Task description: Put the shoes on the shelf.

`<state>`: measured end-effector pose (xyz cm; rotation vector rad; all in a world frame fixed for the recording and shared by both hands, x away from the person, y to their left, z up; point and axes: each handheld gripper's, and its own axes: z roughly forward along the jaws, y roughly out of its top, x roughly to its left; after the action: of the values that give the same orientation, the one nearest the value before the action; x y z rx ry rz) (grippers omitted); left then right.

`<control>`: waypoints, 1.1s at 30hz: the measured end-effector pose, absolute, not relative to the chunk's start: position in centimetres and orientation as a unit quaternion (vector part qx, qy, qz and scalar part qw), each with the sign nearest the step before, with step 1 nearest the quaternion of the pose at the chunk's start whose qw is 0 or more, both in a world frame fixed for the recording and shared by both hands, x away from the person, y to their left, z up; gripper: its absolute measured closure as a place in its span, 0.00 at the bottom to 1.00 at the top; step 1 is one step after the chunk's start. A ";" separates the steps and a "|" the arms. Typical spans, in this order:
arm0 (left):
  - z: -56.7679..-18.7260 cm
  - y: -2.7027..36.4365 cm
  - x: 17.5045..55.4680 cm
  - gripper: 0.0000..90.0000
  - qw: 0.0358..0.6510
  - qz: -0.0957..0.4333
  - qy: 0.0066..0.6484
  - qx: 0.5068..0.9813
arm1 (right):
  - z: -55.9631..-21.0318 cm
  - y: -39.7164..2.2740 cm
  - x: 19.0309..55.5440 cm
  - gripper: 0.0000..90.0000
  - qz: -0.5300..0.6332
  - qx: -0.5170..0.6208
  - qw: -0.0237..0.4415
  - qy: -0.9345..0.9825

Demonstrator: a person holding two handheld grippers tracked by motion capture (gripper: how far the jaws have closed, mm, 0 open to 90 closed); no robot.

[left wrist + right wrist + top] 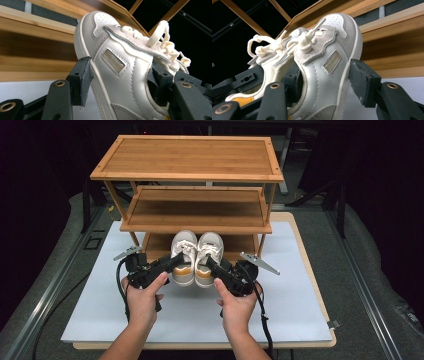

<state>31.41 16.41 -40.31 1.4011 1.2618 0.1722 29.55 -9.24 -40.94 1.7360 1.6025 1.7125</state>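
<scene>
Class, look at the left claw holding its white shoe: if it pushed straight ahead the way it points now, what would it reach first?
Probably the wooden shoe rack. The left claw, shut on the left shoe, points at the rack's lowest shelf; depth is unclear.

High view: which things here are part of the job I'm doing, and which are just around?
In the job:
- left shoe, clamped in the left hand-held gripper
- right shoe, clamped in the right hand-held gripper
- wooden rack, its bottom shelf just behind the shoes

Just around:
- white board
- grey floor mat
</scene>
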 end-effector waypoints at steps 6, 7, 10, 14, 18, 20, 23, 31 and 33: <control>-39.8 16.3 31.7 0.48 0.586 0.075 0.540 0.599 | -40.2 -9.3 30.0 0.51 0.583 0.589 0.115 0.548; -39.7 16.3 31.8 0.48 0.586 0.075 0.538 0.600 | -40.1 -9.3 30.1 0.51 0.583 0.589 0.117 0.547; -39.3 16.3 32.3 0.48 0.589 0.073 0.539 0.597 | -39.7 -9.3 30.3 0.51 0.584 0.587 0.119 0.548; -39.0 16.2 32.7 0.48 0.589 0.074 0.540 0.597 | -39.4 -9.3 30.7 0.51 0.583 0.589 0.120 0.547; -38.8 16.2 33.2 0.48 0.589 0.072 0.540 0.598 | -39.1 -9.4 31.1 0.51 0.582 0.587 0.122 0.549; -38.6 16.2 33.4 0.48 0.589 0.076 0.538 0.599 | -38.9 -9.3 31.3 0.51 0.582 0.586 0.124 0.551; -38.4 16.1 33.7 0.48 0.591 0.079 0.536 0.597 | -38.6 -9.3 31.7 0.51 0.582 0.583 0.131 0.552; -37.8 16.1 34.8 0.48 0.588 0.084 0.541 0.596 | -38.2 -9.1 32.9 0.52 0.581 0.581 0.133 0.554; -37.7 16.3 35.3 0.48 0.590 0.080 0.542 0.593 | -37.9 -8.9 33.3 0.52 0.579 0.581 0.133 0.557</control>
<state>35.29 16.30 -37.69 1.3806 1.2626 0.1869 33.33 -8.94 -37.93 1.6856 1.6140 1.6782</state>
